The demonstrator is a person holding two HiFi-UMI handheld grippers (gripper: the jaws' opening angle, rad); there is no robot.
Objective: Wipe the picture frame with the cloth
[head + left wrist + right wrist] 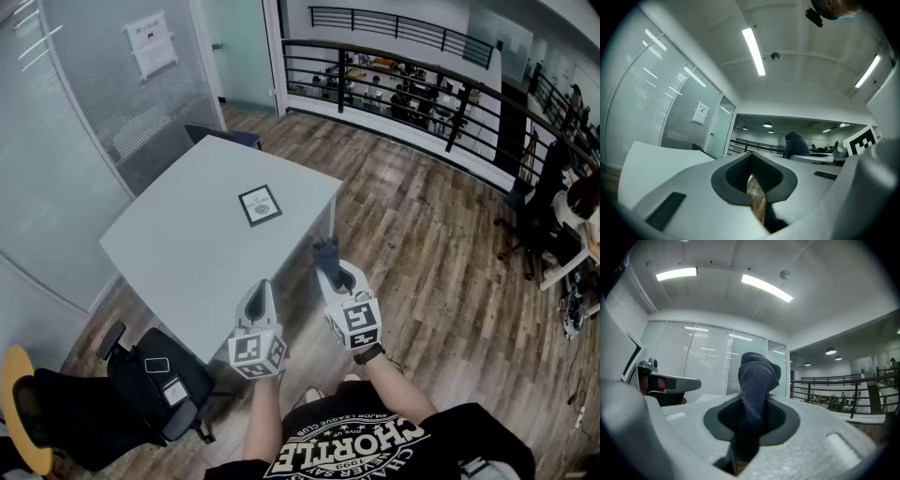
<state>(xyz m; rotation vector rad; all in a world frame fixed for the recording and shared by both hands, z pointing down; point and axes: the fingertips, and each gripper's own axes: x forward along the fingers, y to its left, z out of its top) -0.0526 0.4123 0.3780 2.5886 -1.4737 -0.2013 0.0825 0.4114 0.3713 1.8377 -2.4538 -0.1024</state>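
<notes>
In the head view, the picture frame (260,205) lies flat on the pale surface (178,253). It has a dark border around a light print, and the lettering on the print is too small to read. Both grippers hang on the person's side of the frame, past the surface's corner and above the wooden floor (441,272), well apart from the frame. The right gripper (328,272) is nearer the frame than the left gripper (262,289). A dark cloth (325,251) stands out of the right gripper's fingers, pointing toward the frame. A black office chair (150,384) stands further from the frame, at the surface's near side.

In the left gripper view, the fingers are pressed together with nothing between them. Only a thin slit remains, and a strip of floor shows through it.

In the right gripper view, the fingers are clenched on the cloth. It is dark blue with a nubby weave, and it bunches up in a folded lump above the fingertips.
</notes>
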